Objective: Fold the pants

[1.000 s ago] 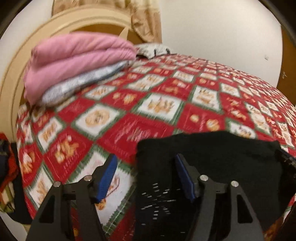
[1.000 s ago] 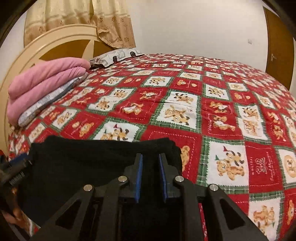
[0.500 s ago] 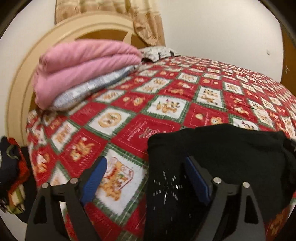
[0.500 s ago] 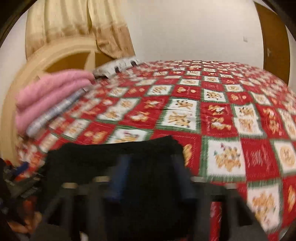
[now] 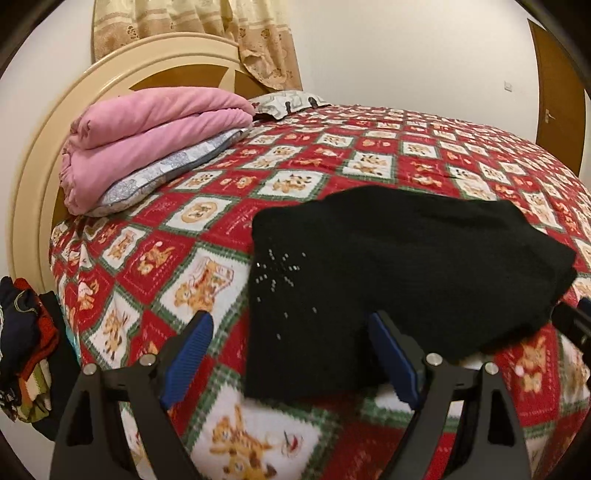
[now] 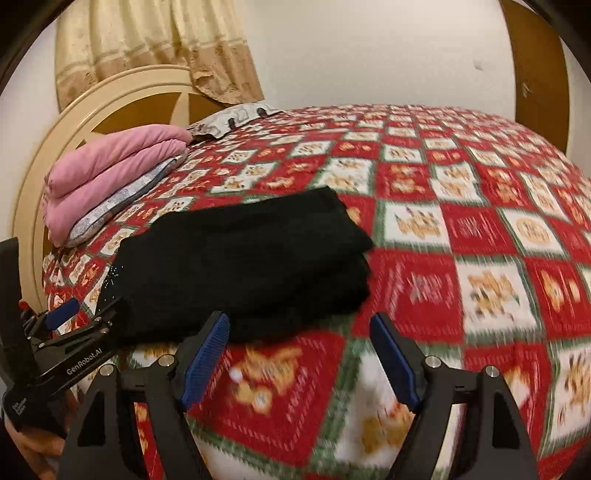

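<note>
Black pants [image 5: 399, 266], folded into a thick stacked bundle, lying flat on the bed [image 5: 332, 173] close to its near edge, over the red, white and green checked cover printed with cartoon animals. Small pale specks scattered on the fabric toward the 9 o'clock side of the bundle in the left wrist view. Left gripper [image 5: 291, 354] at 6 o'clock in its own view, blue-padded fingers [image 5: 188, 354] spread wide; near corner of the pants between them, the right-side pad at the cloth's edge, contact impossible to tell, the left-side pad well clear over the cover. Right gripper [image 6: 299, 354] at 6 o'clock in its view, fingers [image 6: 205, 354] wide apart, nothing between them but the bedcover; pants just beyond the tips, toward 11 o'clock. Left gripper also visible at 8 o'clock in the right wrist view, by the bundle's far end. Toward 10 o'clock, a folded pink blanket [image 5: 147, 140] stacked on a grey-patterned pillow [image 5: 162, 173], against a cream and brown curved headboard [image 5: 55, 147]. Second patterned pillow [image 5: 288, 101] at 12 o'clock, under a beige curtain [image 5: 221, 33]. Brown door [image 5: 557, 92] at 2 o'clock. Pile of dark, red and striped clothes [image 5: 26, 350] off the bed at 8 o'clock. Right wrist view partly motion-blurred.
</note>
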Demonstrator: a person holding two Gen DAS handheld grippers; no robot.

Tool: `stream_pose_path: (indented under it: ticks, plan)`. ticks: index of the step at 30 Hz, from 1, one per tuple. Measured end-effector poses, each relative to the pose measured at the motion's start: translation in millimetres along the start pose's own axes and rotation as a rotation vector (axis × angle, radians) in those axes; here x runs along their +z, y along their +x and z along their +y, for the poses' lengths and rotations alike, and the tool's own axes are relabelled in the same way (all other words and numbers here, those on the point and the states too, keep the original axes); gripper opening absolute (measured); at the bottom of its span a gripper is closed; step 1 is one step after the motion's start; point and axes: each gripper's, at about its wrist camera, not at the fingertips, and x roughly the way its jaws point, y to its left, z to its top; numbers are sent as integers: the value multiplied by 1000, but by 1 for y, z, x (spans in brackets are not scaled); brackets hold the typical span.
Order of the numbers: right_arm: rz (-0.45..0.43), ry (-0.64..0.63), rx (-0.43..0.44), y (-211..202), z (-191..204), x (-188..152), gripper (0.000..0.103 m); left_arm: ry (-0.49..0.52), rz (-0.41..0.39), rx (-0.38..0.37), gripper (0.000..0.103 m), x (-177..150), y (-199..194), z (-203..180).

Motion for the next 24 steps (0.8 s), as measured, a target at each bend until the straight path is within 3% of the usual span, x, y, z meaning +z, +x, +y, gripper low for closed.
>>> stream_pose_path:
  ticks: [15, 18, 24]
  plan:
    - [-15, 52, 8, -51, -2, -23, 80, 71, -35, -49, 89, -23, -51, -17]
    - [-20, 53, 3, -60, 1, -27, 80, 65, -42, -53, 96, -26, -62, -18]
    - [-54, 46, -6, -84, 3, -37, 80, 59, -68, -83, 97, -33, -82, -17]
